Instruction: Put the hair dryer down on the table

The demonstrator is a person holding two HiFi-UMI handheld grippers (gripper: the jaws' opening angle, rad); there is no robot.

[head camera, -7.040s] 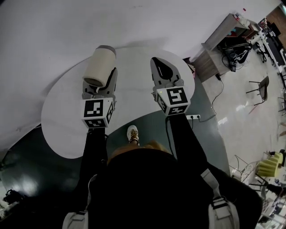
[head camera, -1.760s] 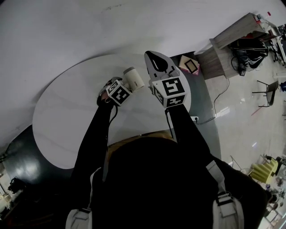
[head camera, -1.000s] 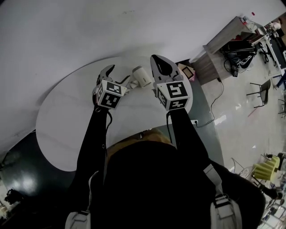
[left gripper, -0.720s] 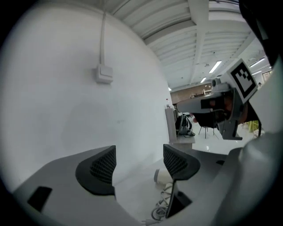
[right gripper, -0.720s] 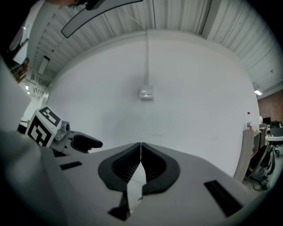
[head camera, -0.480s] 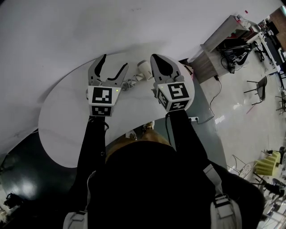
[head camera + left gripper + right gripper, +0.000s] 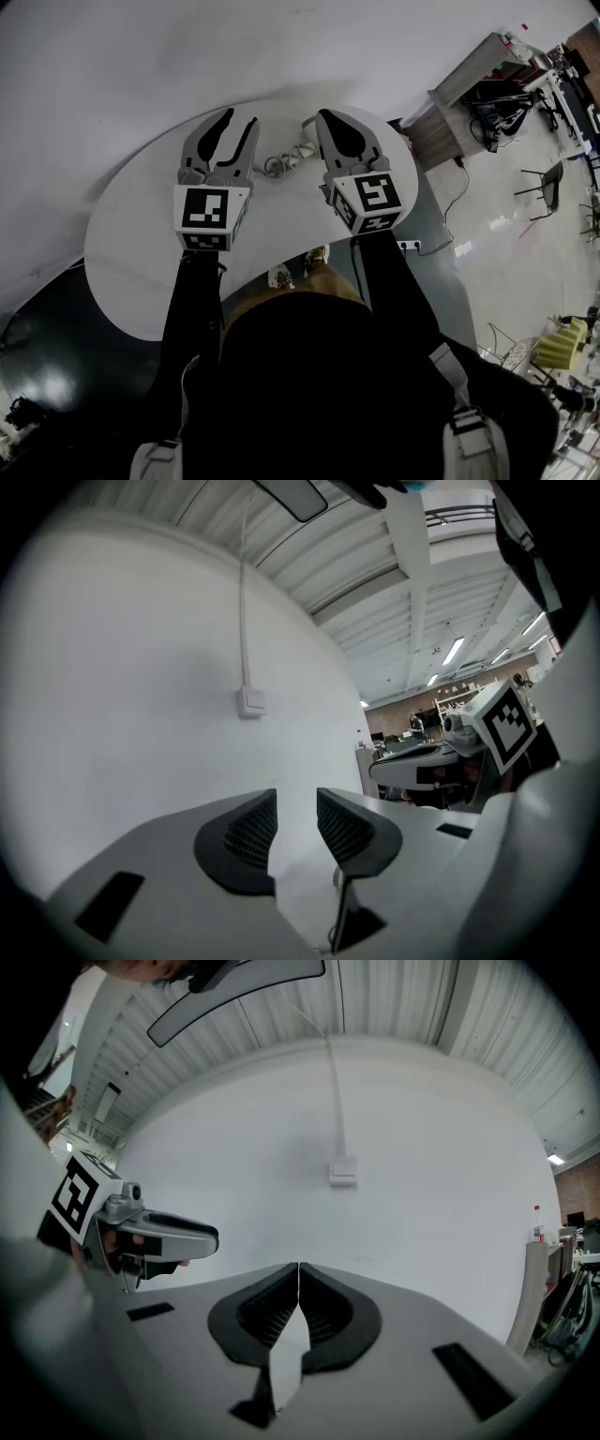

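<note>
Hair dryer (image 7: pixel 300 150) is lying on the table (image 7: pixel 141 234).
Left gripper (image 7: pixel 239 118), released and empty, is just closing; right gripper (image 7: pixel 325 117) is hovering clenched.

A hair dryer (image 7: pixel 298 150) is lying on the round table (image 7: pixel 141 234) near its far edge, its cord (image 7: pixel 272 167) trailing just to its left, while the right gripper (image 7: pixel 325 117) is hovering over the table and covering part of the dryer. The table is standing close to the wall (image 7: pixel 234 47), the person's shoes (image 7: pixel 279 277) showing under its near edge. To the right, a power strip (image 7: pixel 406 246) is lying on the floor beside the table and a wooden desk (image 7: pixel 464 80) is standing farther back.
</note>
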